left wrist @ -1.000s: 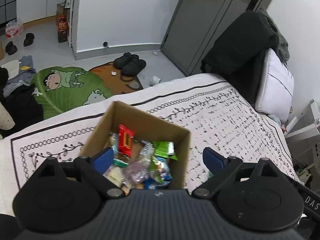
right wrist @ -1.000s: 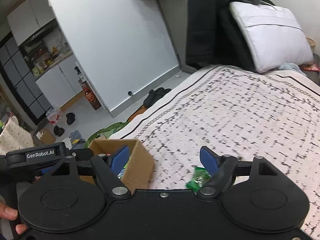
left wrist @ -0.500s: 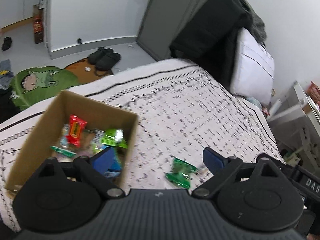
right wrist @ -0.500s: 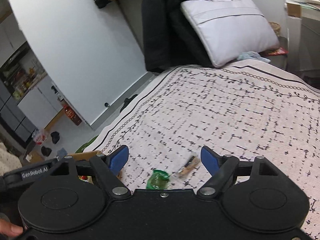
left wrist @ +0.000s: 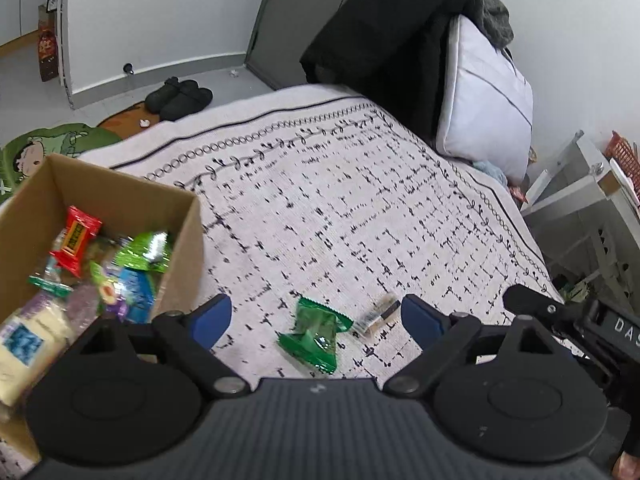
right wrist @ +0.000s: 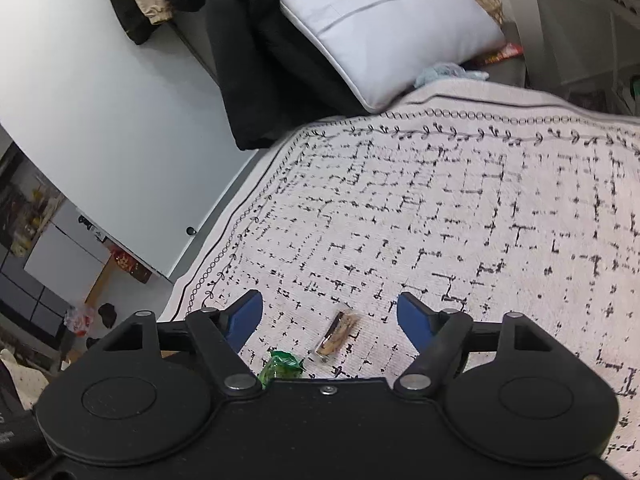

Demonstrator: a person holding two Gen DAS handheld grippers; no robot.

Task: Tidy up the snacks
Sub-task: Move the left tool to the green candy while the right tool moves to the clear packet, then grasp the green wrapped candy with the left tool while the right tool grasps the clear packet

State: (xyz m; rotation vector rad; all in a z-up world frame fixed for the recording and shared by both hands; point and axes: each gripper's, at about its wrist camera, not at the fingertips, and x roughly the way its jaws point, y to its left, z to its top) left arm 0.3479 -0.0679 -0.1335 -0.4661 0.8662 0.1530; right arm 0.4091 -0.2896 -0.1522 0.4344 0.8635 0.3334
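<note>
L gripper [left wrist: 316, 318] is above the green pack [left wrist: 314, 336], jaws wide but closing, pads not touching it. R gripper [right wrist: 330, 316] also closing, w/ the brown bar [right wrist: 338, 334] lying between its pads, untouched. Both snacks lie on the blanket [left wrist: 360, 208], just beside each other. Box [left wrist: 184, 240] w/ other snacks is at left.

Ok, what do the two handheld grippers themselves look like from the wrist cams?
Left gripper: black linkage arms, blue finger pads, ribbed dark-grey body, two round discs. Right gripper: same black linkage and blue pads, but a smooth black body.
</note>
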